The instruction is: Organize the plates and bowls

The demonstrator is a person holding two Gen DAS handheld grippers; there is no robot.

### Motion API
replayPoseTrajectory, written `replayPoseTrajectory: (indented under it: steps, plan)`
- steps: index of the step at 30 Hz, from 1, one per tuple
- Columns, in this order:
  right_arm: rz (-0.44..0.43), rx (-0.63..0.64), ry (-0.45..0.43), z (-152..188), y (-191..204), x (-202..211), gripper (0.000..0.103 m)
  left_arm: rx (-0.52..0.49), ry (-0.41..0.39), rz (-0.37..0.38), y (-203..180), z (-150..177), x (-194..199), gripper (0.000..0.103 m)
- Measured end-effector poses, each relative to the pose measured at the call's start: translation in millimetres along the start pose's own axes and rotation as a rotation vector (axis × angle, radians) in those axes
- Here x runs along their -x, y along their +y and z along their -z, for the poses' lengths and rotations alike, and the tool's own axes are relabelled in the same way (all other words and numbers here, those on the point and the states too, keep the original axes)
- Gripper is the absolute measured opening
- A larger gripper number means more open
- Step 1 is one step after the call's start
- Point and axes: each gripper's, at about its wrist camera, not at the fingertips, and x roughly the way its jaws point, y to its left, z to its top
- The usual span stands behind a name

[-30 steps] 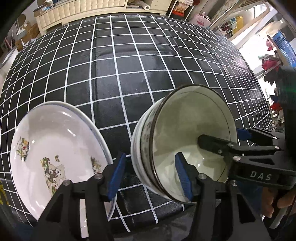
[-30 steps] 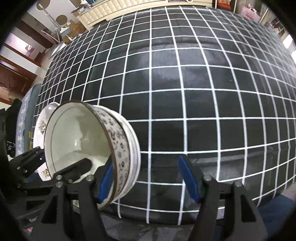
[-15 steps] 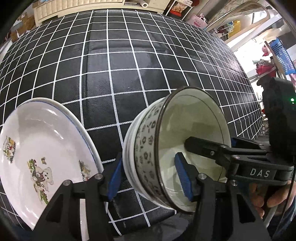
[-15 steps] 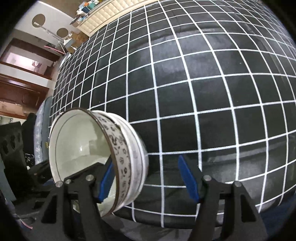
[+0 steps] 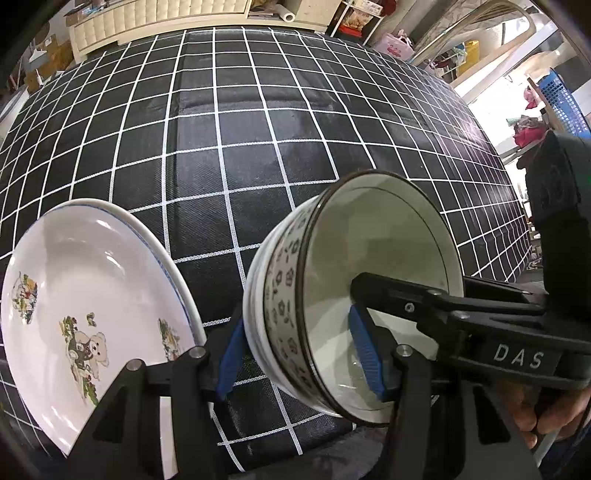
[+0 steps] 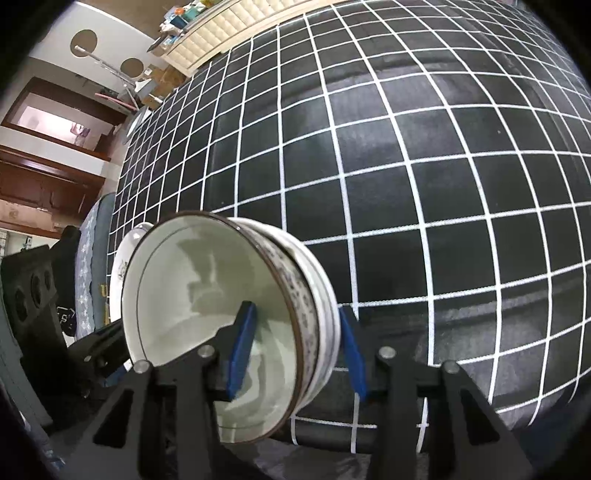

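while both grippers' fingers pinch its wall, the white bowl [image 5: 373,306] shows a dark-patterned rim band.

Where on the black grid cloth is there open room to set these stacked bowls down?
The black grid tablecloth lies bare from the stacked patterned bowls to the cream tufted bench, and rightward in the right wrist view. It is crowded near the front edge, where the white bear-print plates sit left of the bowls.

A lived-in home room: a cream tufted upholstered bench [image 5: 162,22] along the top edge, cluttered storage shelves [image 5: 491,55] at upper right, a dark wooden doorway [image 6: 55,114] at left.
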Motion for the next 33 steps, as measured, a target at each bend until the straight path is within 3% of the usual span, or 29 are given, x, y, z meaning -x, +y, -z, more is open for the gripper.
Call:
replayPoseTrajectory:
  steps: [11, 21, 33]
  plan:
    - [0.015, -0.035, 0.004, -3.2, 12.9, 1.8, 0.049, -0.009, -0.006, -0.024, -14.0, -0.2, 2.5, 0.054]
    - [0.014, 0.002, -0.035, -11.5, 44.2, 20.6, 0.049, -0.001, -0.070, -0.041, -23.0, -14.8, 34.5, 0.053]
    - [-0.027, 0.129, -0.017, -21.2, 122.5, 5.7, 0.049, 0.084, -0.165, -0.101, 28.7, -10.8, 99.1, 0.053]
